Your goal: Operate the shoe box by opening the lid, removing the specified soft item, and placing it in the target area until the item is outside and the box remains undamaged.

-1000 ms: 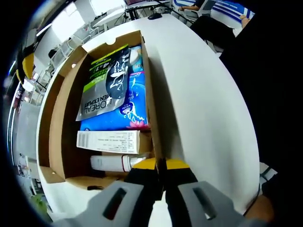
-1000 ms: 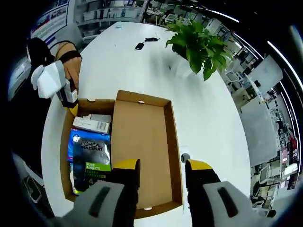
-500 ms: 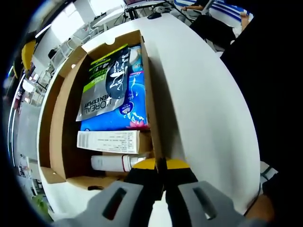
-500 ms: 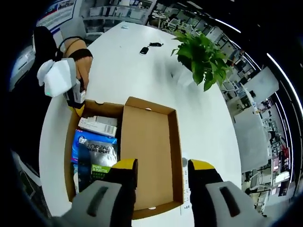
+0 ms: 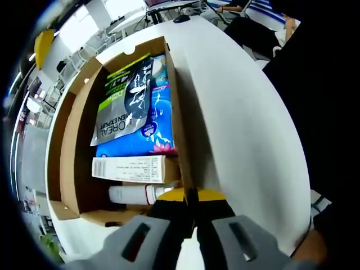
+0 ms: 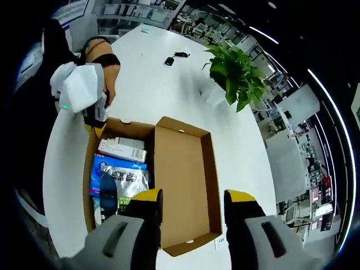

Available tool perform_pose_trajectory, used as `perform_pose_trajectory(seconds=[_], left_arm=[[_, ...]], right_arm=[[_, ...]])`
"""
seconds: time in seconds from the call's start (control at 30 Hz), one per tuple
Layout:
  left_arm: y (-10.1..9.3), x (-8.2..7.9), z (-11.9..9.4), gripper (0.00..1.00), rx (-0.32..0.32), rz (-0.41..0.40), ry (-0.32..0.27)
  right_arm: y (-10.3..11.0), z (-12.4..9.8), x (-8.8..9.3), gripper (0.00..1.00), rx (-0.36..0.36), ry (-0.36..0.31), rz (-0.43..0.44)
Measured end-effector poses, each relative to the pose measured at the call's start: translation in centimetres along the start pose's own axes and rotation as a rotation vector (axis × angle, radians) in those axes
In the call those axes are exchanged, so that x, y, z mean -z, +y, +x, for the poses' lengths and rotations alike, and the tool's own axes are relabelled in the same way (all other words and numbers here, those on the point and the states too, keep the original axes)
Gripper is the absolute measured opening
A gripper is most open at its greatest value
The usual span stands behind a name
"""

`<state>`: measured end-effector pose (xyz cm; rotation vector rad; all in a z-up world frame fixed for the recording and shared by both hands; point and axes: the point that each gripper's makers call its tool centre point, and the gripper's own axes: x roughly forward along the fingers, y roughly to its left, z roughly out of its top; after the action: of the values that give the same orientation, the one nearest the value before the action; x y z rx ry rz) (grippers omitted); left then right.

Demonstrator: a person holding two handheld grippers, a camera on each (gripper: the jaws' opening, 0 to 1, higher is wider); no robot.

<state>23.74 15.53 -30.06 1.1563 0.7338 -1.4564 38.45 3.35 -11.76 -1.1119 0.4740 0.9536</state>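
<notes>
Big white bench (image 6: 163, 84), round at the ends. Open brown shoe box (image 6: 104, 126) sits on it, lower middle of the right gripper view, w/ its lid (image 6: 185, 180) lying flat & open, joined on at the box's right side. Green plant (image 6: 236, 70) stands on the bench at upper right, well apart from the box. Small dark thing w/ a cord (image 6: 169, 60) lies near the top, far from the box. Tiny white tag (image 6: 218, 240) lies just beside the lid's low right corner.

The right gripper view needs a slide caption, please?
Open shoe box, lid folded aside, with right gripper open above.
</notes>
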Motion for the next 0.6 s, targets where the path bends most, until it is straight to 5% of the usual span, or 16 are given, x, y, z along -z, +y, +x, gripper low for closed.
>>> perform_pose_trajectory(seconds=[0.6], left_arm=[[-0.1, 0.2, 0.0, 0.04, -0.002, -0.008, 0.004]], right_arm=[[4.3, -3.0, -0.3, 0.47, 0.040, 0.004, -0.036]])
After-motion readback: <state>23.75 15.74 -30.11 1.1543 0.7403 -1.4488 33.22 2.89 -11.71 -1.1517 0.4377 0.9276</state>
